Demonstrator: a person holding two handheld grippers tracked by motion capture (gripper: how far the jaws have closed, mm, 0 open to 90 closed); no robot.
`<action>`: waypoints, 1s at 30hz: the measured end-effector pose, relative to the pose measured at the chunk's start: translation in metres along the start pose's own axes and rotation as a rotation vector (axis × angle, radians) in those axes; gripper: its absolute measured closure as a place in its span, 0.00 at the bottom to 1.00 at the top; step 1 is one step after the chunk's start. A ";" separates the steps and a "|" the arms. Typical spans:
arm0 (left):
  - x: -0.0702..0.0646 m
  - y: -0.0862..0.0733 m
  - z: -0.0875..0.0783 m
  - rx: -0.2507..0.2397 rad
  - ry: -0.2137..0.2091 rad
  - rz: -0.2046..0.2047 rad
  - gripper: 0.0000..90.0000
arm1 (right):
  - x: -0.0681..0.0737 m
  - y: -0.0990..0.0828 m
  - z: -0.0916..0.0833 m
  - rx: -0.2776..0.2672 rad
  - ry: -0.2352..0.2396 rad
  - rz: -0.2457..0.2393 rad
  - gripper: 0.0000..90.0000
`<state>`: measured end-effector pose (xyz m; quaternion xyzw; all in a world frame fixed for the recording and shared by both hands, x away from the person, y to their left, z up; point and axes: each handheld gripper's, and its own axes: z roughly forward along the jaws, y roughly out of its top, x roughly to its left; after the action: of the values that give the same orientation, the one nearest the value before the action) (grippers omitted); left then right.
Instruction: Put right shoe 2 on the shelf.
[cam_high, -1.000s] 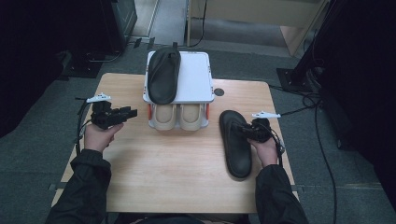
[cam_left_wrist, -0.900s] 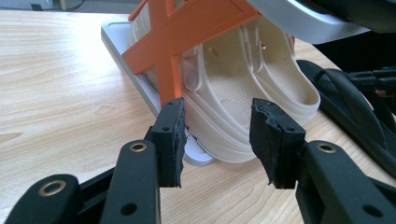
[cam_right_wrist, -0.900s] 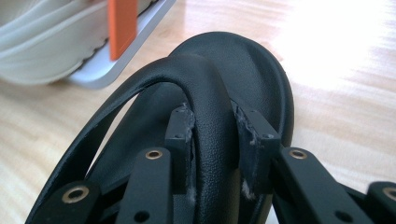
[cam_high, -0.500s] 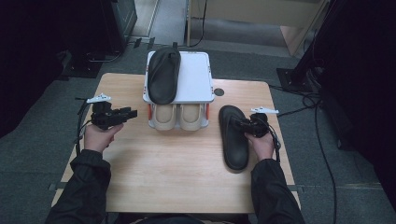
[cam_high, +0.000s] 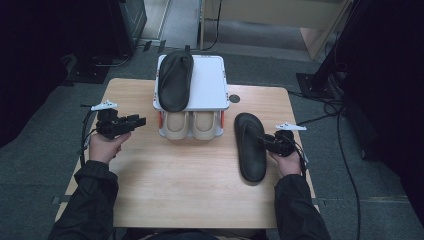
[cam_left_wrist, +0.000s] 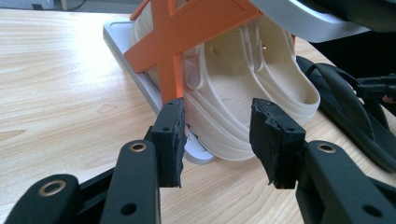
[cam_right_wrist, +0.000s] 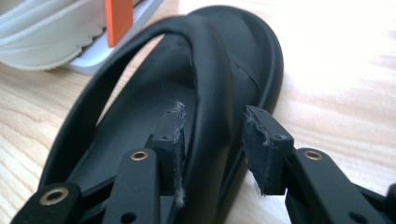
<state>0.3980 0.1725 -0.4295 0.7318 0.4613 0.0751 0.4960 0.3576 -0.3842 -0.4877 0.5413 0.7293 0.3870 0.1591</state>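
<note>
Right hand-held gripper (cam_high: 266, 141) astride the strap of a black rubber flip-flop sandal (cam_high: 249, 147) on the tabletop (cam_high: 185, 185).

The sandal lies flat at the right, near a white two-tier shoe rack (cam_high: 207, 87). The right gripper's jaws have just been opening; the strap sits between them, pads apart from it. The left hand-held gripper (cam_left_wrist: 217, 135) hovers at the left, jaws half open and empty, facing cream clogs (cam_left_wrist: 243, 79) under the rack.

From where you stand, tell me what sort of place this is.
Probably a lab or workshop: a light wooden table on grey carpet, black cables trailing over the floor, and a small white two-tier shoe rack.
</note>
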 end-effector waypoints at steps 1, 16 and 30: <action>0.000 0.000 0.000 0.002 -0.001 0.001 0.62 | 0.000 -0.001 0.000 0.004 0.009 0.003 0.66; 0.001 -0.001 0.001 -0.001 -0.001 -0.001 0.62 | 0.008 0.000 0.005 0.001 -0.044 0.013 0.81; -0.001 0.000 0.001 0.001 -0.005 0.004 0.62 | 0.011 0.015 -0.003 0.006 -0.079 0.126 0.81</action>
<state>0.3980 0.1710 -0.4302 0.7330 0.4588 0.0741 0.4967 0.3616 -0.3735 -0.4733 0.6018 0.6880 0.3722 0.1613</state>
